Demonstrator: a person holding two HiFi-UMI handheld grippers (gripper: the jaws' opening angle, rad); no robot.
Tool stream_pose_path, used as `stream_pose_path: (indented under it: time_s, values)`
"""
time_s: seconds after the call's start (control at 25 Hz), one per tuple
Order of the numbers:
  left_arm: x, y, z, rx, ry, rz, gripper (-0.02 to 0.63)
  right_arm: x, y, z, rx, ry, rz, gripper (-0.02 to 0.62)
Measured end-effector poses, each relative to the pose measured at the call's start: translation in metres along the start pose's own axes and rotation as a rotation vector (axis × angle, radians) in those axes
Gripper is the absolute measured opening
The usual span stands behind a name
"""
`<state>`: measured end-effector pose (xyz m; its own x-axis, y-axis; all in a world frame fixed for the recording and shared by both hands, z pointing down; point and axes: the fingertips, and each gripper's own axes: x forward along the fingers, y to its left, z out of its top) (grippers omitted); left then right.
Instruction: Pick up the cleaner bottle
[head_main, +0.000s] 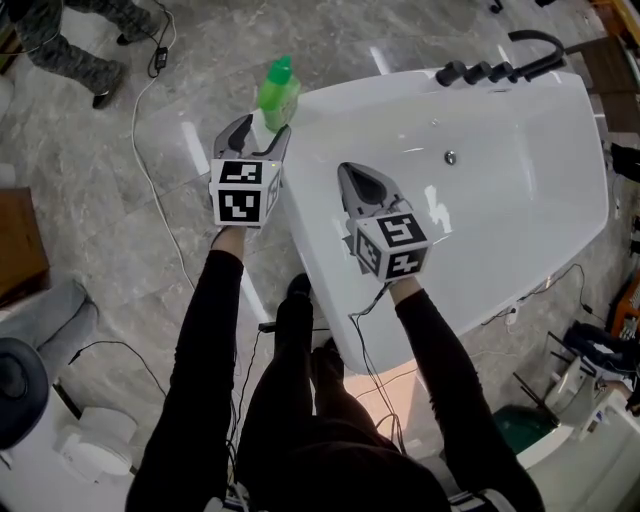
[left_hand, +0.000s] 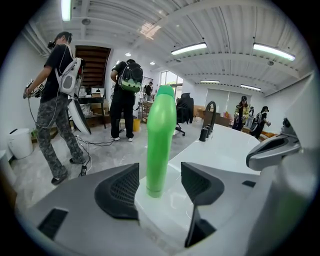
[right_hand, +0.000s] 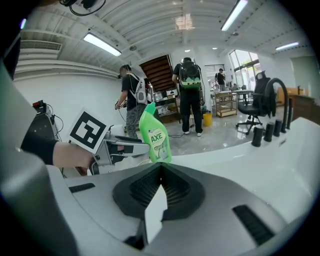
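Observation:
The green cleaner bottle (head_main: 277, 92) stands upright on the near left corner of the white bathtub (head_main: 520, 230). My left gripper (head_main: 262, 131) is open right behind it. In the left gripper view the bottle (left_hand: 160, 140) rises in the gap between the two dark pads, which stand clear of it on both sides, with my left gripper (left_hand: 160, 186) low at its base. My right gripper (head_main: 362, 182) hovers over the tub's inside, its jaws shut with nothing in them. The right gripper view shows the bottle (right_hand: 155, 135) and its label just past the closed jaw tips (right_hand: 160, 169).
Black tap fittings (head_main: 497, 70) sit on the tub's far rim. A cable (head_main: 150, 170) runs over the grey floor to the left. A brown cabinet (head_main: 20, 240) and a white device (head_main: 60, 440) stand at the left. People (left_hand: 60, 100) stand further back.

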<state>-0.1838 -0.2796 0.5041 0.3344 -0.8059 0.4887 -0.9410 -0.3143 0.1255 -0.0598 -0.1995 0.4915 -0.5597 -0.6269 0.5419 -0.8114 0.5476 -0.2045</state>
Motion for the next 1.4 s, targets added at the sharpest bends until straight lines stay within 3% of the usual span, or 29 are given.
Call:
stream_pose_path:
  time_s: [0.96, 1.4]
  values:
    - [0.068, 0.005, -0.006, 0.092, 0.029, 0.000, 0.267, 0.022, -0.013, -0.022, 0.026, 0.019, -0.004, 0.002]
    - [0.074, 0.007, -0.004, 0.098, 0.008, 0.023, 0.211, 0.019, -0.016, -0.032, 0.040, 0.031, -0.012, 0.002]
